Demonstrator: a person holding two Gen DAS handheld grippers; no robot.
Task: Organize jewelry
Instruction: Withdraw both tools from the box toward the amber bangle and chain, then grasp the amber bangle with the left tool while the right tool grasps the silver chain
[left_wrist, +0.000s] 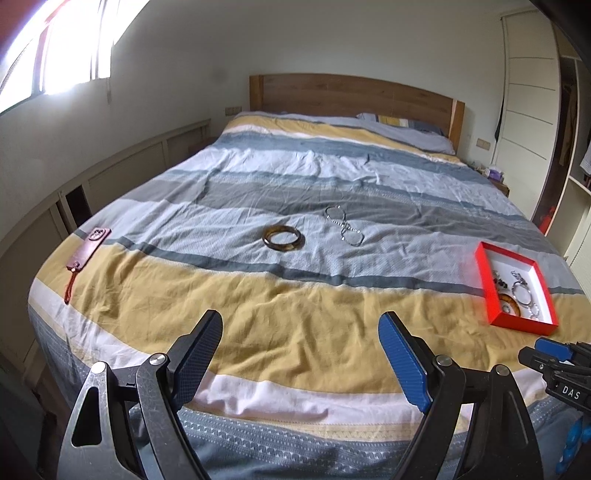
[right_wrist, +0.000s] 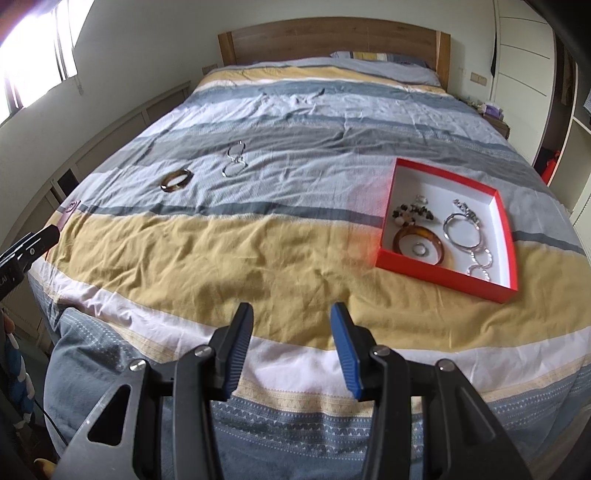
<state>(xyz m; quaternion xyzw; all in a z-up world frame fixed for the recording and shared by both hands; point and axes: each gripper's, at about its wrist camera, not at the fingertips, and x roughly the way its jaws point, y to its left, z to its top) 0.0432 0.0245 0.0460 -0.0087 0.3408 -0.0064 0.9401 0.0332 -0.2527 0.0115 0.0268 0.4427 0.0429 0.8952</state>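
Note:
A brown amber bangle (left_wrist: 283, 239) (right_wrist: 176, 180) lies on the striped bedspread, with silver bracelets (left_wrist: 345, 226) (right_wrist: 235, 159) just right of it. At the bed's right side sits a red box (left_wrist: 480, 269) (right_wrist: 443, 275) holding another brown bangle (right_wrist: 419, 240), a small ring, dark beads (right_wrist: 412, 213) and silver bracelets (right_wrist: 463, 227). My left gripper (left_wrist: 300, 325) hangs wide open over the yellow stripe, well short of the loose bangle, nothing between its fingers. My right gripper (right_wrist: 291, 319) is partly open and empty, near the foot of the bed, left of the box.
A reddish-brown pouch (left_wrist: 86, 247) with a cord lies at the bed's left edge. The wooden headboard (left_wrist: 351, 94) stands at the far end, low cabinets (left_wrist: 110, 177) along the left wall and shelves (left_wrist: 532, 122) to the right. The right gripper's tool (left_wrist: 557, 373) shows at the left view's right edge.

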